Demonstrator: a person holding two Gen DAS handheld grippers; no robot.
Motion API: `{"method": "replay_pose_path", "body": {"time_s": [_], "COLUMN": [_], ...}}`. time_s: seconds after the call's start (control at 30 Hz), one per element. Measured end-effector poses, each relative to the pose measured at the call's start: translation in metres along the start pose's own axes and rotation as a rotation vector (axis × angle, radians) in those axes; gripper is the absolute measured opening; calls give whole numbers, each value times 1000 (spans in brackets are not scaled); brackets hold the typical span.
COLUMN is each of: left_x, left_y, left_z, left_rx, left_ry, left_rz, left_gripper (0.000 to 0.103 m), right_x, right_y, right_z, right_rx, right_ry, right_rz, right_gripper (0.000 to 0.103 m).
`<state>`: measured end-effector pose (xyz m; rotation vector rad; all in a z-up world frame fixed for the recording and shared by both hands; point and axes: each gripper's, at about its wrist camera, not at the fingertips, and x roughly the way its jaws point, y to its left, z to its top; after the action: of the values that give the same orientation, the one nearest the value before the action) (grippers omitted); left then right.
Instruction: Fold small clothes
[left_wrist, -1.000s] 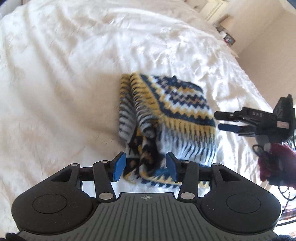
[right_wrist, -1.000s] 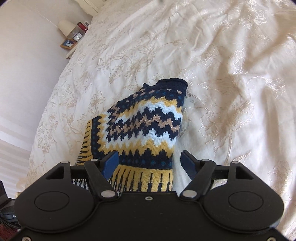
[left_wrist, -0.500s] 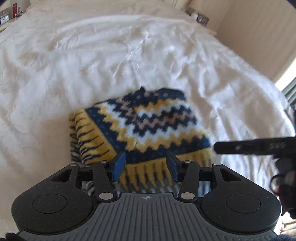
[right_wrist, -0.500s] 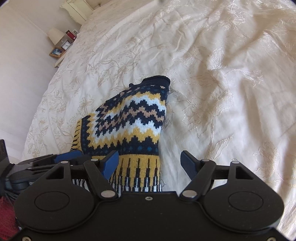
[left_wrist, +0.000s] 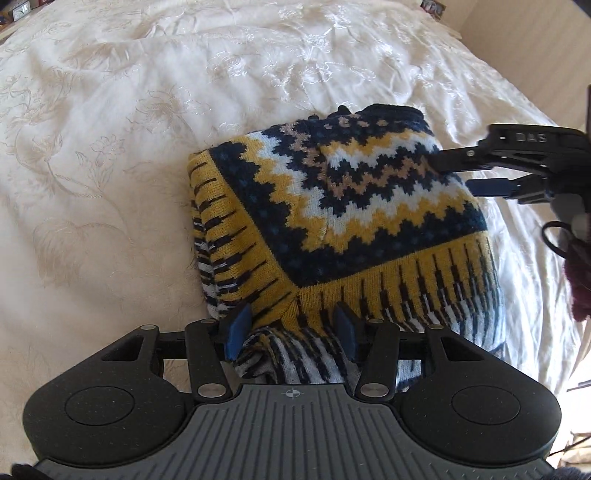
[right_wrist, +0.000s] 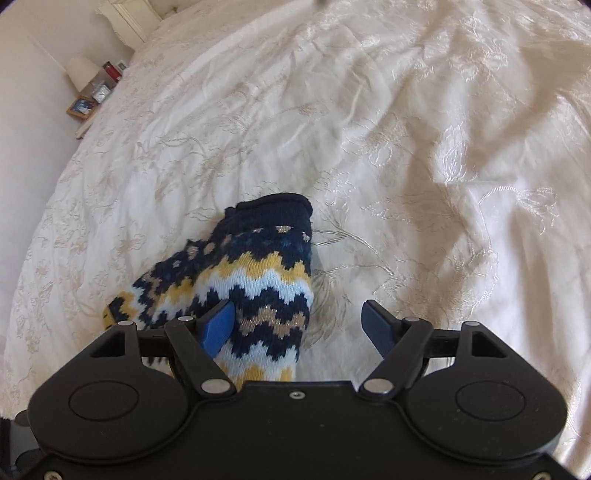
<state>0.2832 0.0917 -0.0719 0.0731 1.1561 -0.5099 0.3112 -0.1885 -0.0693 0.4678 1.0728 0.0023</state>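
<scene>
- One left claw (left_wrist: 291, 332), part open, its blue pads astride the near hem of the one folded knit sweater (left_wrist: 343, 218); whether they pinch it is unclear.
- The sweater lies on the bed (left_wrist: 110, 166).
- Right claw (right_wrist: 299, 325) gapes wide at the sweater's right edge, gripping nothing; its side reads "DAS".
- Beyond the sweater, bedside clutter (right_wrist: 92, 92) is too small to count.

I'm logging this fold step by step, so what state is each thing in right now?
Sweater: folded into a compact bundle, lying on the bedspread.
Bedspread: spread out, wrinkled.
Left gripper: open, fingers around the sweater's near edge.
Right gripper: open, at the sweater's side.
</scene>
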Motion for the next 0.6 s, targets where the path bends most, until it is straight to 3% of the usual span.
{"method": "replay_pose_path", "body": {"time_s": [0.1, 0.17, 0.23, 0.4, 0.6], "left_x": [1, 2, 2, 0, 0], "left_y": [3, 3, 5, 4, 2], "left_z": [-1, -1, -1, -2, -5], "left_rx": [-8, -14, -21, -23, -16], "left_ry": [-2, 1, 1, -1, -20], "left_rz": [-10, -14, -18, -23, -12], "left_gripper": [49, 49, 49, 48, 48], "right_x": [37, 50, 55, 39, 3], "right_y": [11, 18, 20, 19, 8], "right_z": [0, -1, 1, 1, -27], "right_rx": [-99, -151, -161, -182, -132], "right_ry": [79, 89, 100, 68, -6], "right_rz": [-83, -114, -124, -109, -113], "right_gripper": [87, 99, 102, 102, 102]}}
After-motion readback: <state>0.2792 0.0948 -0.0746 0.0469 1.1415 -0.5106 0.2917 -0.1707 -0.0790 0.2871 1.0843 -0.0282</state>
